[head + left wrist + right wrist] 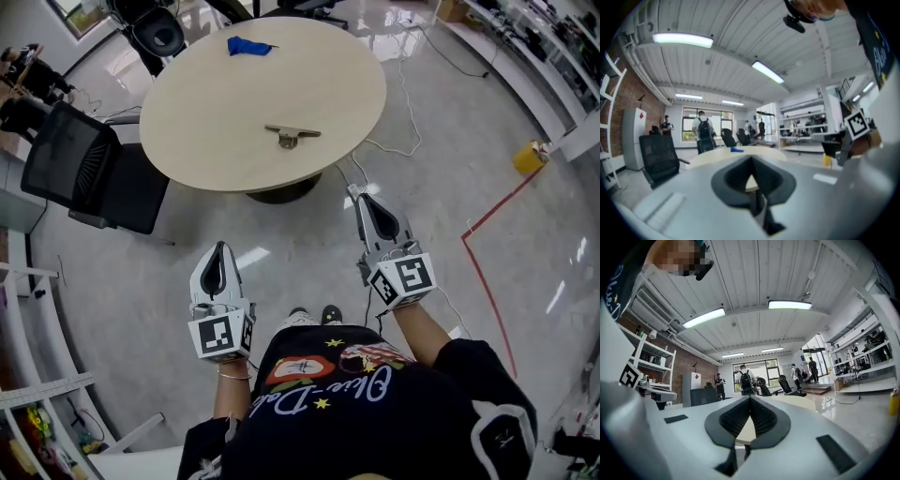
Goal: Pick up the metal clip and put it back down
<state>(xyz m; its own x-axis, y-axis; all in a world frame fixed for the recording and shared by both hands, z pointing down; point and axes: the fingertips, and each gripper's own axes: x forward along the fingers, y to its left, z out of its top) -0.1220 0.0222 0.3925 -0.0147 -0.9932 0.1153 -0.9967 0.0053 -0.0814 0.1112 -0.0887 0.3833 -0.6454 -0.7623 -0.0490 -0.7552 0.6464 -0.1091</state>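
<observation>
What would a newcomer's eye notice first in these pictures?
A round beige table fills the upper head view, with a metal clip on its near half and a blue cloth at its far edge. Below, the left gripper and right gripper point at it, both shut and empty.

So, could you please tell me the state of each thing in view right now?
clip: lying on the table, not held
cloth: crumpled, near the table's far edge
left claw: shut, empty, short of the table
right claw: shut, empty, short of the table
chair: unoccupied, beside the table
</observation>
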